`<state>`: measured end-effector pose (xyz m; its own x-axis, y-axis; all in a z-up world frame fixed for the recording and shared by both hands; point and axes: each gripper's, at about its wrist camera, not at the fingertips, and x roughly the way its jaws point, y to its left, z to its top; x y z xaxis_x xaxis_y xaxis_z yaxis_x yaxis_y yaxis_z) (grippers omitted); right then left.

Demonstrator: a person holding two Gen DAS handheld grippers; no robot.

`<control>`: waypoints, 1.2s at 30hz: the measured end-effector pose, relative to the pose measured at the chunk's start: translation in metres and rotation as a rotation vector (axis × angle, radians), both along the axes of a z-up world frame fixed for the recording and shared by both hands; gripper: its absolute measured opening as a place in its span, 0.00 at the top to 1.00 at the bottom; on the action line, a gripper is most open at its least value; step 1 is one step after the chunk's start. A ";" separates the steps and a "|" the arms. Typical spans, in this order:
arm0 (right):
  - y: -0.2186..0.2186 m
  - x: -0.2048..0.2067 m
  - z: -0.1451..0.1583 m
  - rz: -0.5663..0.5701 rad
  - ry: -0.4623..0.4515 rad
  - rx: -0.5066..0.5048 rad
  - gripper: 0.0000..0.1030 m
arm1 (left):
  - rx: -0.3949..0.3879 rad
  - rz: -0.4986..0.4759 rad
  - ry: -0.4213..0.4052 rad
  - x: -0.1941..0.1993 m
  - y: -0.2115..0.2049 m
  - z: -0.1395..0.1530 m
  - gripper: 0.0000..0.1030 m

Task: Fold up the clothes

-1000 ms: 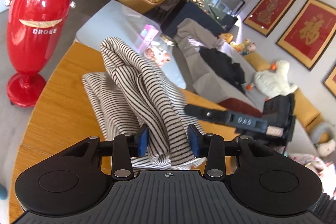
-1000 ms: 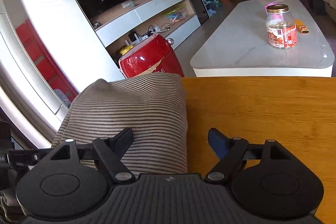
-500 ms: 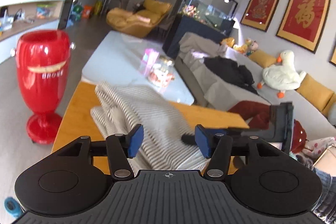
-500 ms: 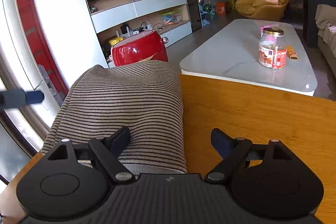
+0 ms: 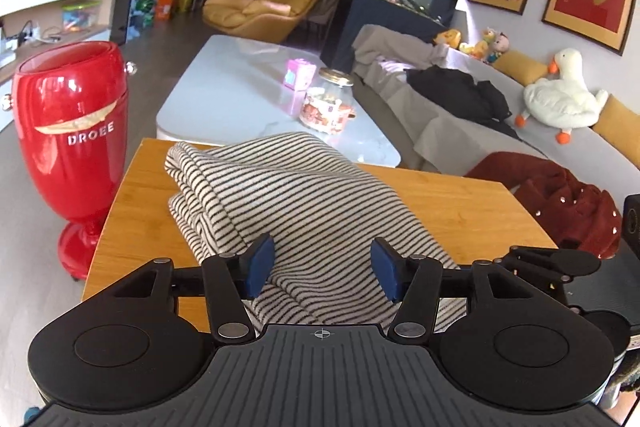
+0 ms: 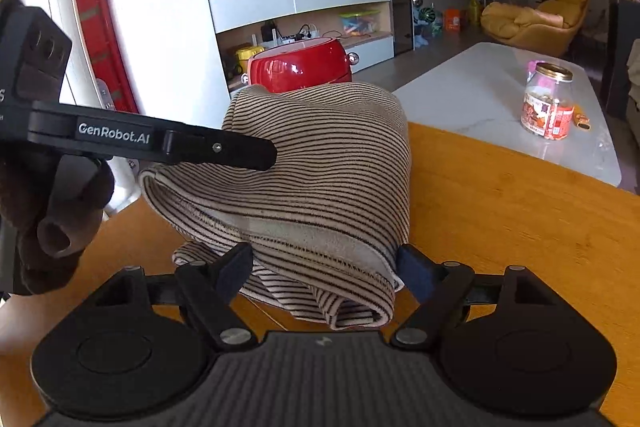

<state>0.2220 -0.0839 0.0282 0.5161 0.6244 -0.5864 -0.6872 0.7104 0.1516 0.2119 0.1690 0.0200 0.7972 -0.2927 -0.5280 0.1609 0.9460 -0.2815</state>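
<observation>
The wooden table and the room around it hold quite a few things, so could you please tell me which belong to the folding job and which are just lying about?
Part of the job:
- striped garment, folded in a bundle on the wooden table
- left gripper, open over it
- right gripper, open around its near edge

Just lying about:
- red vase
- glass jar
- plush goose

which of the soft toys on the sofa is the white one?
The goose, sitting alone at the right end of the sofa. It is white with orange beak and feet; the other toys are small, yellow and multicoloured, clustered further back.
</observation>
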 end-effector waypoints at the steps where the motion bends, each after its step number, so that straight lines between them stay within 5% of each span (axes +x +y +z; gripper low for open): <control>1: 0.000 0.001 0.003 -0.004 -0.003 0.015 0.23 | -0.001 0.000 -0.001 0.000 0.001 -0.001 0.43; 6: 0.006 0.008 0.014 -0.007 -0.029 0.033 0.24 | -0.026 0.003 -0.010 0.006 0.010 -0.004 0.43; 15: 0.006 0.022 -0.015 -0.057 0.070 0.046 0.18 | -0.049 0.000 -0.029 0.011 0.012 -0.008 0.43; 21: 0.009 0.013 -0.018 -0.068 0.032 -0.029 0.14 | -0.034 0.004 -0.027 0.012 0.010 -0.006 0.42; 28: -0.026 0.047 0.010 -0.093 0.184 0.275 0.12 | -0.040 -0.007 -0.033 0.013 0.013 -0.008 0.42; 33: -0.009 0.109 0.005 -0.125 0.254 0.317 0.10 | -0.043 -0.018 -0.035 0.011 0.016 -0.010 0.42; 36: 0.006 0.146 -0.012 -0.127 0.405 0.343 0.10 | -0.050 -0.024 -0.034 0.012 0.018 -0.010 0.42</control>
